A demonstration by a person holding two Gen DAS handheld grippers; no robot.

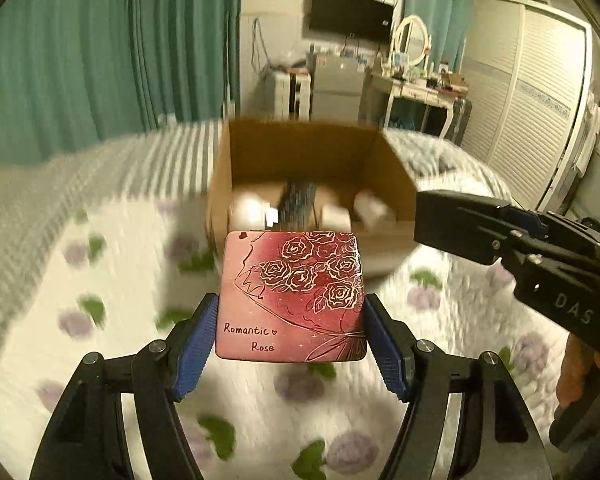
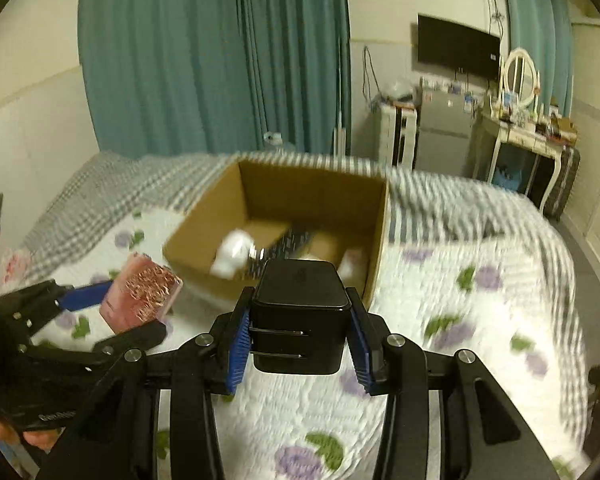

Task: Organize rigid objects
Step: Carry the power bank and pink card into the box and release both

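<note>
I judge the tidying partly done: the cardboard box (image 1: 308, 184) ahead of both grippers already has several blurred items on its floor, some white ones and a dark ribbed one, while two more are in my grip and not yet inside. Starting on the left, my left gripper (image 1: 291, 334) is clamped on the pink tin (image 1: 292, 296) printed "Romantic Rose", its blue pads pressed to the tin's two side edges, jaws fairly wide apart to span it; the tin hangs above the floral quilt (image 1: 100, 264), just short of the box's near wall. To the right, my right gripper (image 2: 300, 344) is closed on a black box (image 2: 300, 316), pads flat against its sides, held over the quilt with the cardboard box's near edge directly in front.
</note>
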